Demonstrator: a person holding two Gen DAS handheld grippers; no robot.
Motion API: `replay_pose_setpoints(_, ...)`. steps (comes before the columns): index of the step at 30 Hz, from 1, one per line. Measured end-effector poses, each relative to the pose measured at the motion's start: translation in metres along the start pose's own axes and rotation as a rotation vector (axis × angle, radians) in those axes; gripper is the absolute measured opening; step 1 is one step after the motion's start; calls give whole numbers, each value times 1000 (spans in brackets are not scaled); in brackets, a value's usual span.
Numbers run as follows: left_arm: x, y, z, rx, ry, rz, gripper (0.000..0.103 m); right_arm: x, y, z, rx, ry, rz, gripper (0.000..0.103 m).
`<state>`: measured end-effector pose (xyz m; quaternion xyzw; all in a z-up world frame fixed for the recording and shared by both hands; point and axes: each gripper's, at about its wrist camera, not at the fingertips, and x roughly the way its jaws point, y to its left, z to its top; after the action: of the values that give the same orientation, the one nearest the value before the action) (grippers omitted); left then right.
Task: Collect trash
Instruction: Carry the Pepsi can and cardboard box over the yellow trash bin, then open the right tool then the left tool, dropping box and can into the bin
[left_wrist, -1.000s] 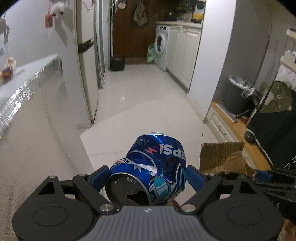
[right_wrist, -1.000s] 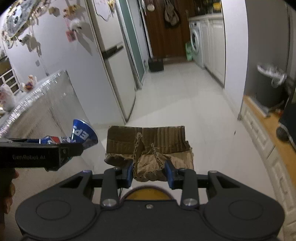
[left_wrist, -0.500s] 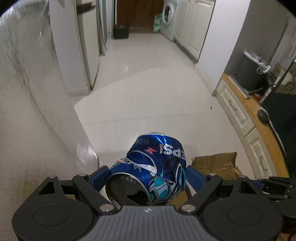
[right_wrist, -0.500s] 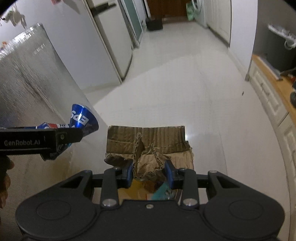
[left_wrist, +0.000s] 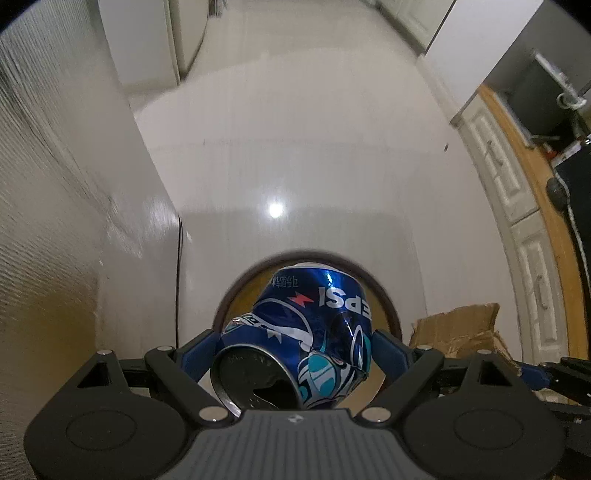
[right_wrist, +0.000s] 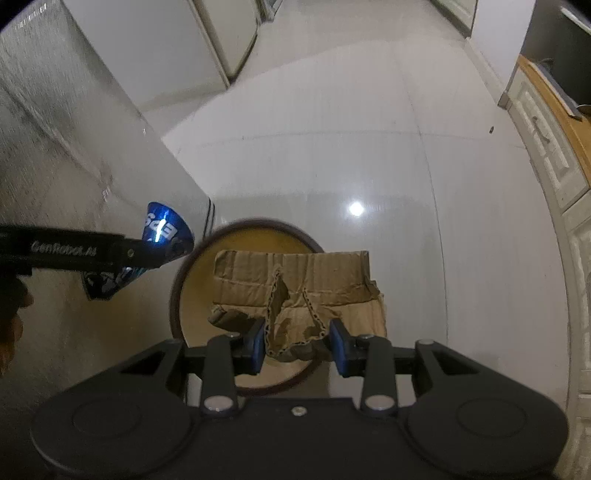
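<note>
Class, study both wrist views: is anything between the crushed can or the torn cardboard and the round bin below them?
Nothing visible. The crushed can in the left hand-held gripper and the cardboard in the right hand-held gripper both hang over the open bin.

"PEPSI" (upside down) on the crushed can (left_wrist: 306, 332); seemingly "GenRobot.AI" on the left hand-held gripper (right_wrist: 162, 254).

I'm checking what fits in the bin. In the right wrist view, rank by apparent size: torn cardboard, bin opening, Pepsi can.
1. bin opening, partly hidden
2. torn cardboard, nearer the camera, so its place is unsure
3. Pepsi can, mostly hidden by the left claw
</note>
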<state>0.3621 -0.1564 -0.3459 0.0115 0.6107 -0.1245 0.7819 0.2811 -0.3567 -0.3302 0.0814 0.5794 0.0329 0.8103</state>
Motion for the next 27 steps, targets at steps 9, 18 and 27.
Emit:
replay_pose_setpoints(9, 46, 16, -2, -67, 131, 38, 91, 23, 5, -3, -61, 62, 18, 36)
replay_pose_setpoints(18, 56, 25, -5, -64, 159, 72, 100, 58, 17, 0, -114, 121, 58, 38)
replay_pose_setpoints(27, 61, 32, -9, -29, 186, 110, 103, 80, 29, 1, -137, 147, 104, 91)
